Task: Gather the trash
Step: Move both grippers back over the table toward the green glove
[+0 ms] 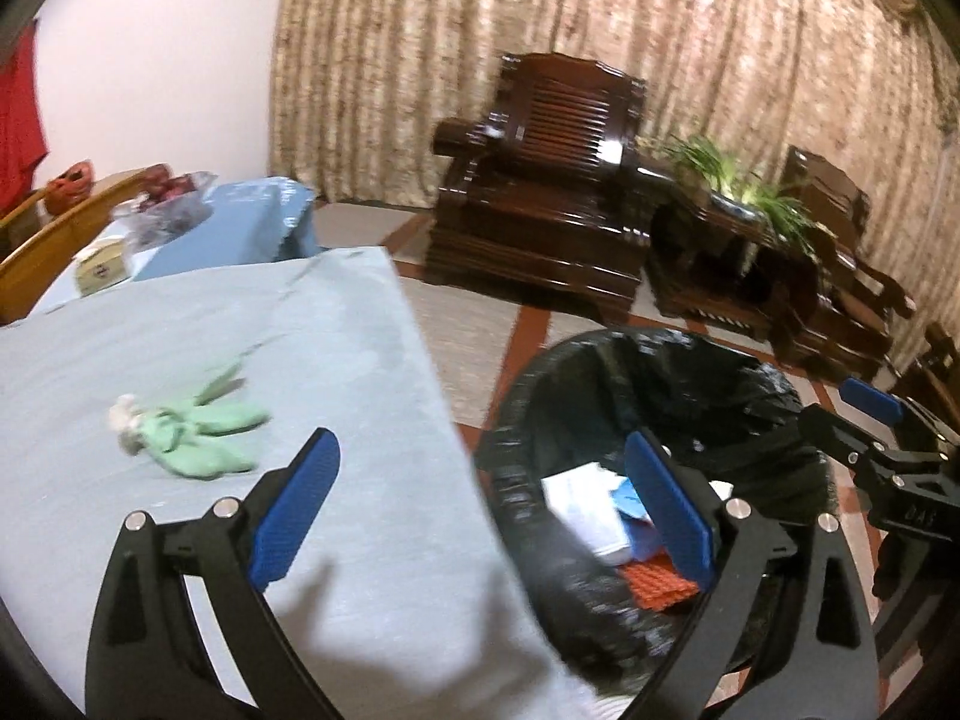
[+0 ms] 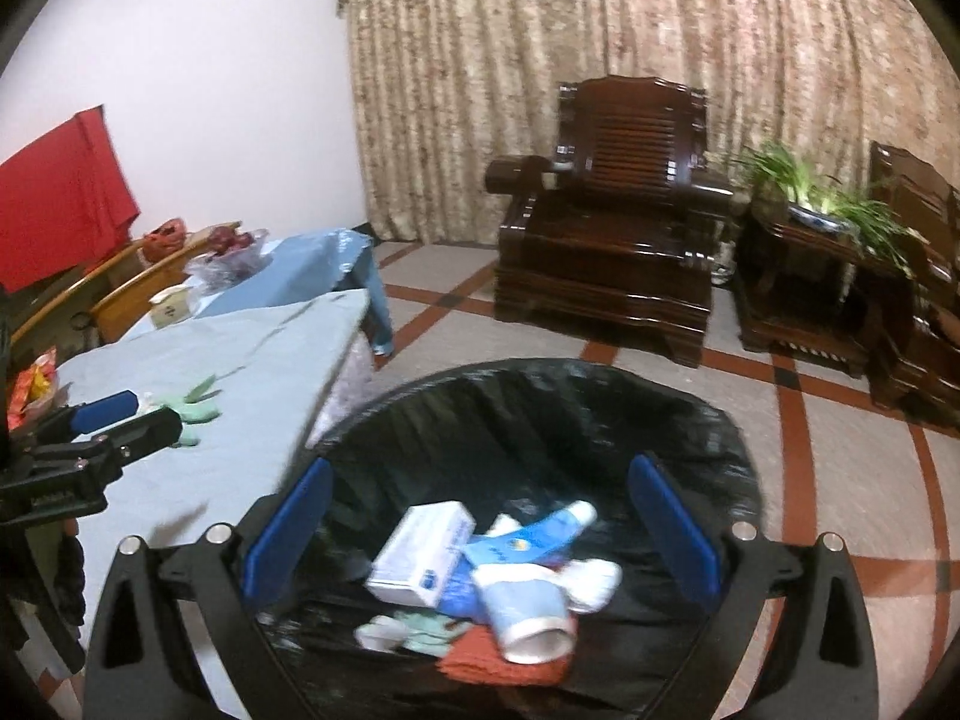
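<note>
A green crumpled glove with a white wad (image 1: 192, 435) lies on the light blue tablecloth (image 1: 312, 372); it also shows in the right wrist view (image 2: 198, 411). My left gripper (image 1: 480, 510) is open and empty, straddling the table's right edge and the bin. A black-lined trash bin (image 1: 654, 372) stands on the floor beside the table. My right gripper (image 2: 480, 531) is open and empty above the bin (image 2: 540, 402). Inside lie a white box (image 2: 420, 552), a blue tube (image 2: 528, 537), a paper cup (image 2: 531, 621) and an orange piece (image 2: 492, 660).
A dark wooden armchair (image 1: 540, 192) and a side table with a plant (image 1: 738, 204) stand behind the bin. A second table (image 1: 240, 228) with a bag of fruit and a small box is at the far left. Snack packets (image 2: 30, 390) lie at the table's left.
</note>
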Available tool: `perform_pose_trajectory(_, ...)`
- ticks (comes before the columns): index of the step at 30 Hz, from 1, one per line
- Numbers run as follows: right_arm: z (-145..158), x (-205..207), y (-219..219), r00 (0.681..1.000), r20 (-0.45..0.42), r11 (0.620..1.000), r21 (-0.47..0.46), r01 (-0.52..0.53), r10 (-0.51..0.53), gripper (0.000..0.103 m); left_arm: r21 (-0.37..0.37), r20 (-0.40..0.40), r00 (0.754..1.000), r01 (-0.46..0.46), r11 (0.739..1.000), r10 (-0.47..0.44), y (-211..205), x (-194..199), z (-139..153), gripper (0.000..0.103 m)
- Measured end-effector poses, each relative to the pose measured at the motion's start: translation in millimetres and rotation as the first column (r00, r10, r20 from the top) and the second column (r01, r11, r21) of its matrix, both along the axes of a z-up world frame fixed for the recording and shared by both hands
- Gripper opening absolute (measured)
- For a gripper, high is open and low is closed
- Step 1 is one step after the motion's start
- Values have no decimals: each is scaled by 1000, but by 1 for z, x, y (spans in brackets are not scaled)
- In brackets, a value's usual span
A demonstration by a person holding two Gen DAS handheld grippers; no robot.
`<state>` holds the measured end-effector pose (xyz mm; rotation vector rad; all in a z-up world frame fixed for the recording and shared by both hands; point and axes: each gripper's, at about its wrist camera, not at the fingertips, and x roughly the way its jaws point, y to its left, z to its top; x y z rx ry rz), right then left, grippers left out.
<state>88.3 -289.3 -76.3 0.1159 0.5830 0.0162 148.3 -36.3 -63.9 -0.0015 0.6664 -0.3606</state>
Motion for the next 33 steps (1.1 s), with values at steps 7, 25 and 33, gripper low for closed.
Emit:
perform_pose_trajectory(7, 5, 18, 48, 997, 10, 997, -8, -81, 81, 97, 14, 21, 992, -124, 992, 124, 63, -2, 4, 93)
perform_pose_trajectory(25, -7, 81, 182, 961, 11, 961, -16, -275, 276, 97, 75, 26, 926, -378, 923, 377, 201, 12, -10, 93)
perform_pose_trajectory(33, -28, 120, 242, 940, -29, 940, -19, -341, 341, 97, 106, -6, 889, -455, 884, 458, 256, 37, -34, 93)
